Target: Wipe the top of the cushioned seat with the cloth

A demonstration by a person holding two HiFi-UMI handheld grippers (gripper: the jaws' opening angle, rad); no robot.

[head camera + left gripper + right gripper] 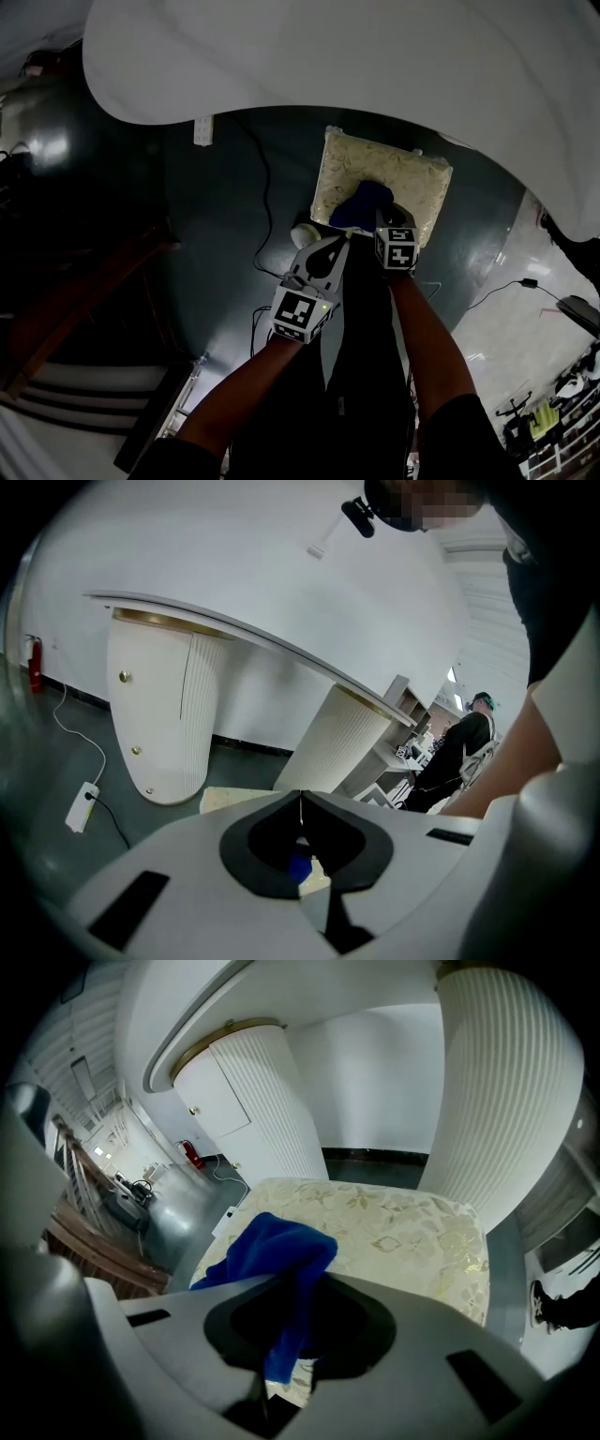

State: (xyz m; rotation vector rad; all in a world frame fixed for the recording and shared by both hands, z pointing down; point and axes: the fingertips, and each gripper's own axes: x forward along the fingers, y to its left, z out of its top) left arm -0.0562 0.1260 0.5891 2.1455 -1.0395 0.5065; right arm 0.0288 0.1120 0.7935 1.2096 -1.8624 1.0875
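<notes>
R gripper (pixel 382 217) (pixel 286 1288): jaws were clamped on the cloth (pixel 361 203) (pixel 272 1241). Fabric was pinched betw. the tips. One fold hung down through the jaw opening; the rest lay bunched ahead of the tips.
L gripper (pixel 335 242) (pixel 301 801): jaws were pressed together, seam closed, nothing held. A bit of cloth (pixel 299 867) showed below, through the jaw opening.
L gripper pos.: at the seat's near-left corner, just beside the R gripper. Contact w/ seat could not be told.
Cloth: blue, crumpled, resting on the seat top near its front edge.
Seat (pixel 398 173) (pixel 412 1232) (pixel 225 801): cream cushion w/ floral pattern, squarish, standing on the dark floor (pixel 216 234). Most of the top was uncovered.
Desk (pixel 375 56): white curved top above the seat's far side, on ribbed pedestals (pixel 506 1082) (pixel 159 714).
Cable (pixel 267 202): ran along the floor left of the seat.
Power strip (pixel 80 806): white, on the floor near a pedestal.
</notes>
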